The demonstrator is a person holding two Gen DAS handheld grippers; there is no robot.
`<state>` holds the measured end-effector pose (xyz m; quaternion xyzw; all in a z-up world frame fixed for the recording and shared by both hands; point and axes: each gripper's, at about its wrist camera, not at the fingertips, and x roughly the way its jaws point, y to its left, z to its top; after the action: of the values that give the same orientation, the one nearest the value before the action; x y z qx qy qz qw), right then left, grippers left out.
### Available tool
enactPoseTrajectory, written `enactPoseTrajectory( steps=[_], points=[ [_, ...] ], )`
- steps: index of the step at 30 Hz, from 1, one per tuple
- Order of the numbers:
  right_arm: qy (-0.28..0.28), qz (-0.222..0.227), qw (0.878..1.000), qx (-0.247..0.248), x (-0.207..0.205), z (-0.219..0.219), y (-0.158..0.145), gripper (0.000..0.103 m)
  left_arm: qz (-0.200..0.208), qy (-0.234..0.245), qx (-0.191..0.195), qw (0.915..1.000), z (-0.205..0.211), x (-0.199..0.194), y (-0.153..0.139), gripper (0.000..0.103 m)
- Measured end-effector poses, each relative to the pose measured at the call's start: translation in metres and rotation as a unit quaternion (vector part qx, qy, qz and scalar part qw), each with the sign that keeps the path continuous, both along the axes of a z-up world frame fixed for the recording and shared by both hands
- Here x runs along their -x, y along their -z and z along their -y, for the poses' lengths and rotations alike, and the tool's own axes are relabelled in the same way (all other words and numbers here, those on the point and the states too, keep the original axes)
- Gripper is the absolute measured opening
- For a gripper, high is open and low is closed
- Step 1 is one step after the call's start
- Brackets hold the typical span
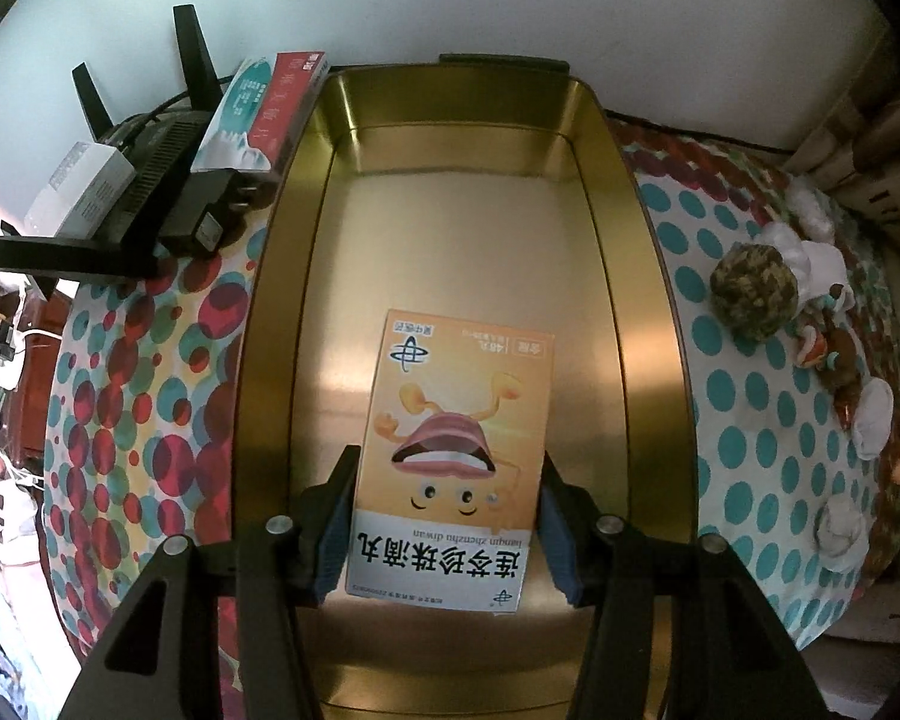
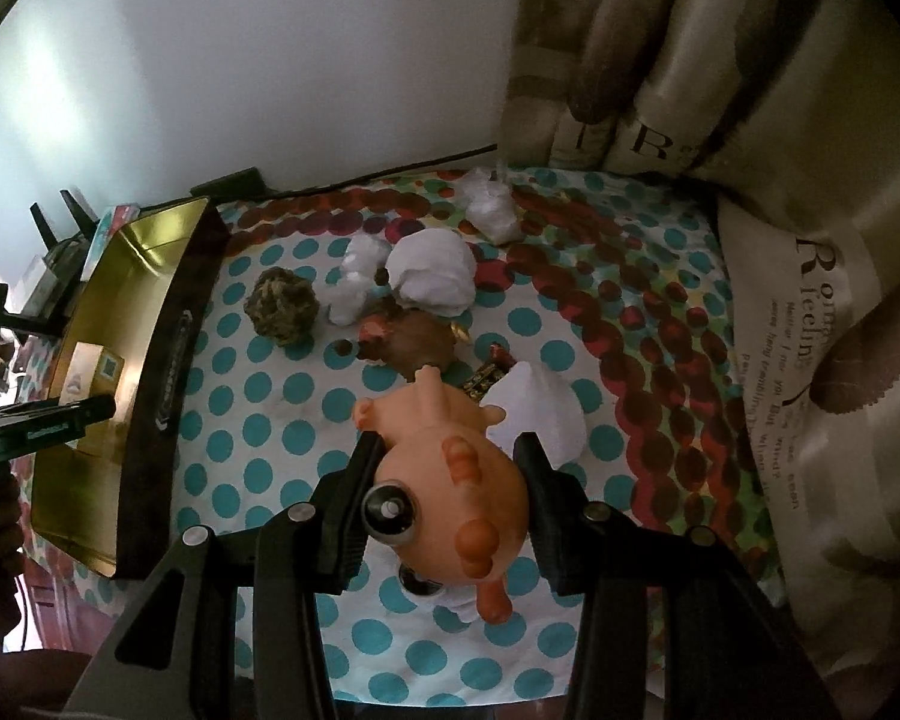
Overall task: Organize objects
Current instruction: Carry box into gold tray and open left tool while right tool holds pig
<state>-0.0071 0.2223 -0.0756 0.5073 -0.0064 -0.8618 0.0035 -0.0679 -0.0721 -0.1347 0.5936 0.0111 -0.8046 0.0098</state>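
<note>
Left gripper: fingers clamped on the two long sides of the orange medicine box, which lies inside the gold tin, low over its floor — contact with the floor cannot be told.
Box axis: long axis runs straight ahead of the fingers, parallel to the tin's long walls, with bare floor beyond it.
Right gripper: fingers closed on the head of the peach rubber toy, above the spotted desk.
Key relation: the tin lies to the left of the toy, its dark side wall between them — the right hand is nearer the loose items, the left already occupies the tin.
Counts: one tin; one box in it; one toy held; one mottled ball; several white lumps, number uncertain.
</note>
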Motion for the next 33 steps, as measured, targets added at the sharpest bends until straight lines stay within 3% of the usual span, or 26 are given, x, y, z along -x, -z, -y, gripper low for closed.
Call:
enactPoseTrajectory(
  steps=[11,33],
  points=[
    [-0.002,0.002,1.0,0.0,-0.002,0.002,0.0,0.042,0.004,0.01,0.021,0.9997,-0.009,0.001,0.007,0.055],
    [-0.004,0.003,1.0,0.003,-0.009,-0.001,0.001,0.042,0.005,0.02,0.028,0.9994,-0.014,0.002,0.005,0.055]
  ],
)
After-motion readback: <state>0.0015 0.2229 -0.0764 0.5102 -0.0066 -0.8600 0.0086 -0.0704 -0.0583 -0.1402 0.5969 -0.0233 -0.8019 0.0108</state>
